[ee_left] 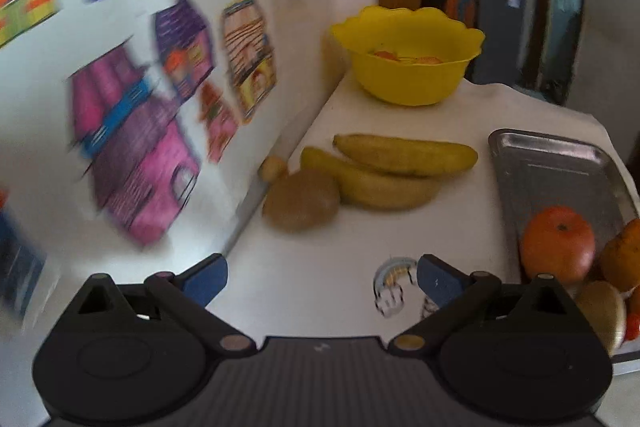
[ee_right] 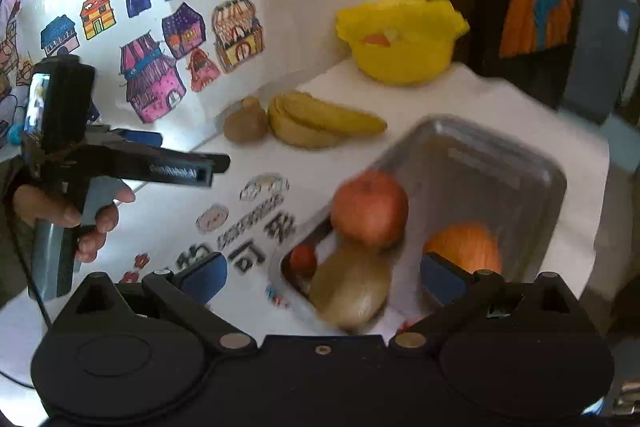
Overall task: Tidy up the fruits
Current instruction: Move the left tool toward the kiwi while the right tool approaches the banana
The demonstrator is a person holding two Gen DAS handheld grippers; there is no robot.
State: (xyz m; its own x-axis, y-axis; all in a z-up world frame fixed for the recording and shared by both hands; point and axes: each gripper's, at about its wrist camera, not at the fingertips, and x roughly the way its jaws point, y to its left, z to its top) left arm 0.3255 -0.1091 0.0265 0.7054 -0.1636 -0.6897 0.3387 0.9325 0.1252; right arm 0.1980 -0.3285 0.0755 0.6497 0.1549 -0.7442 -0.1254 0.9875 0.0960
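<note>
- We see our left gripper (ee_left: 322, 281) held above the white surface (ee_left: 312, 267) with its 2 blue pads spread wide and nothing between them.
- Our right gripper (ee_right: 322, 277) is likewise released, its pads apart over the near corner of the metal tray (ee_right: 520, 163), grasping nothing.
- In the right wrist view the left gripper also shows from the side, gripped by a hand (ee_right: 76, 215) at the left edge of the frame.
- The tray sits on the right part of the surface and holds a reddish-orange round fruit (ee_right: 370, 209), a deeper orange fruit (ee_right: 466, 245) just beside it, a brown kiwi (ee_right: 352, 289) at the near corner and a small red fruit (ee_right: 303, 259) touching the tray wall (this view is blurred, so finer detail escapes us).
- 2 bananas (ee_left: 388, 171) lie together on the surface near the wall, between the tray and the wall.
- A second brown kiwi (ee_left: 301, 201) rests touching the bananas on their left, with a small tan lump (ee_left: 272, 167) just behind it against the wall.
- A yellow bowl (ee_left: 408, 83) with a scalloped rim stands at the far end of the surface, well apart from the tray, with some orange and pale pieces inside.
- Colourful house stickers (ee_left: 140, 163) cover the white wall at left.
</note>
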